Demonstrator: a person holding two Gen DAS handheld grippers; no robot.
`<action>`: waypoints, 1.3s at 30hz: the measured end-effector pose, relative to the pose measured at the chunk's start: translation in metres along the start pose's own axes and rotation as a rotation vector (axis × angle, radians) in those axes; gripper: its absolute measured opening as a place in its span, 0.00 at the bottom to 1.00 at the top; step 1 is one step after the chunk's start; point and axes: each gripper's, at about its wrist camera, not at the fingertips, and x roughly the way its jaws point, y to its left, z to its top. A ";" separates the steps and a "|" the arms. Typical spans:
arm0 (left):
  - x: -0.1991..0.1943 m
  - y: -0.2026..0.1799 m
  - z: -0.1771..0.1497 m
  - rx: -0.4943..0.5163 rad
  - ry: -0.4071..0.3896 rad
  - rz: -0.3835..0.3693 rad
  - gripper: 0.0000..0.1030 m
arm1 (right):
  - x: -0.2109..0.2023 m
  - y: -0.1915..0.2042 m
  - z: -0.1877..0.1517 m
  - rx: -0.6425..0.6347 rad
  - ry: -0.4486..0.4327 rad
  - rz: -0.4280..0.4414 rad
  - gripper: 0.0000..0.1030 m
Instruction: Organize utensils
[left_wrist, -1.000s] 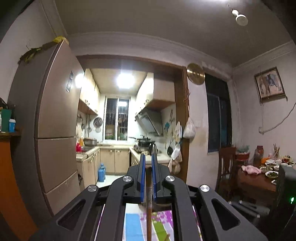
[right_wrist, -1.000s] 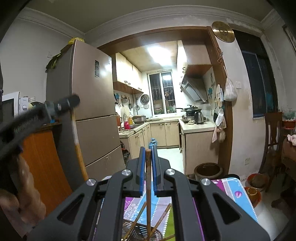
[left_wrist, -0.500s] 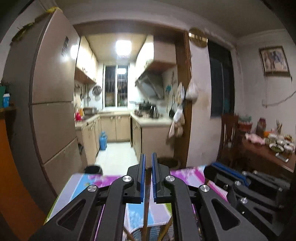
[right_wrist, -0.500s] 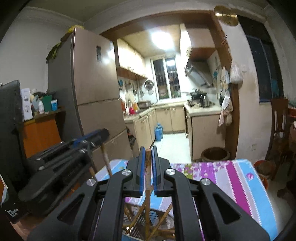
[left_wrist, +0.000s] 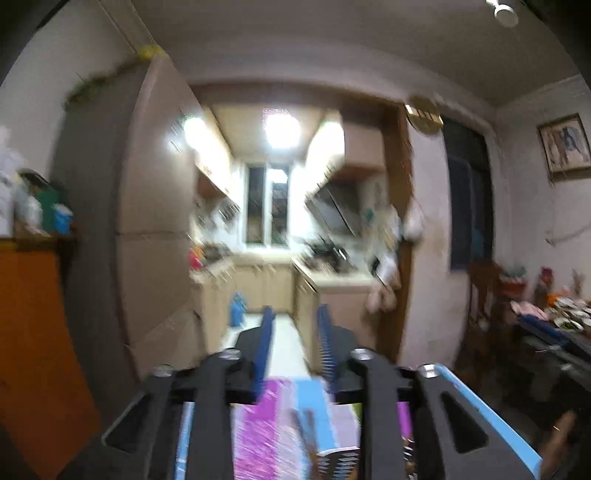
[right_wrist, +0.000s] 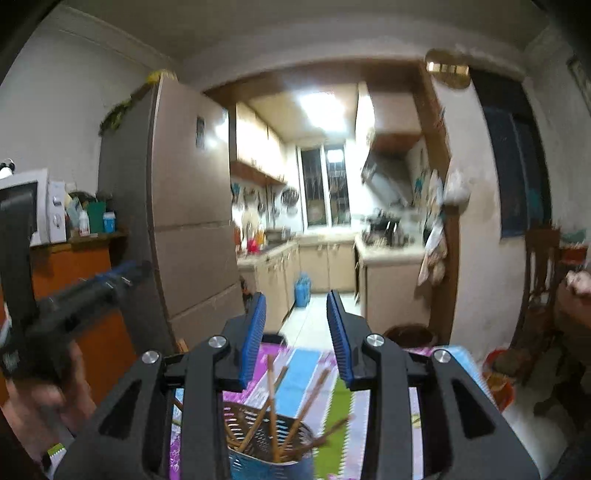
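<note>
In the right wrist view a metal mesh utensil holder (right_wrist: 258, 435) stands on the striped tablecloth (right_wrist: 299, 373) just below my right gripper (right_wrist: 295, 330). Several brown chopsticks (right_wrist: 272, 398) lean inside the holder. The right jaws are opening, with nothing between the blue pads (right_wrist: 255, 328). My left gripper (left_wrist: 295, 343) is blurred, its jaws are also opening, and the gap is empty. The holder's rim (left_wrist: 338, 456) shows at the bottom of the left wrist view. The left gripper (right_wrist: 129, 271) also appears at the left of the right wrist view, held by a hand (right_wrist: 40, 402).
A tall fridge (right_wrist: 188, 221) and an orange cabinet (right_wrist: 88, 266) with a microwave (right_wrist: 37, 206) stand to the left. The kitchen doorway lies ahead. A wooden chair (right_wrist: 541, 280), a dining table with dishes (left_wrist: 565, 321), a clay pot (right_wrist: 410, 334) and a red bucket (right_wrist: 498, 373) are to the right.
Both grippers held an upright chopstick with jaws shut; now both jaws stand apart and empty. The chopsticks rest in the holder. The left gripper has swung away to the left.
</note>
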 end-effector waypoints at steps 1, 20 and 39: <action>-0.024 0.006 0.006 0.014 -0.041 0.030 0.57 | -0.024 -0.004 0.004 -0.007 -0.033 -0.010 0.57; -0.215 -0.012 -0.176 0.053 0.299 0.096 0.96 | -0.168 0.020 -0.176 0.098 0.278 -0.255 0.95; -0.227 -0.043 -0.178 0.126 0.339 0.073 0.95 | -0.197 0.051 -0.166 -0.040 0.220 -0.273 0.95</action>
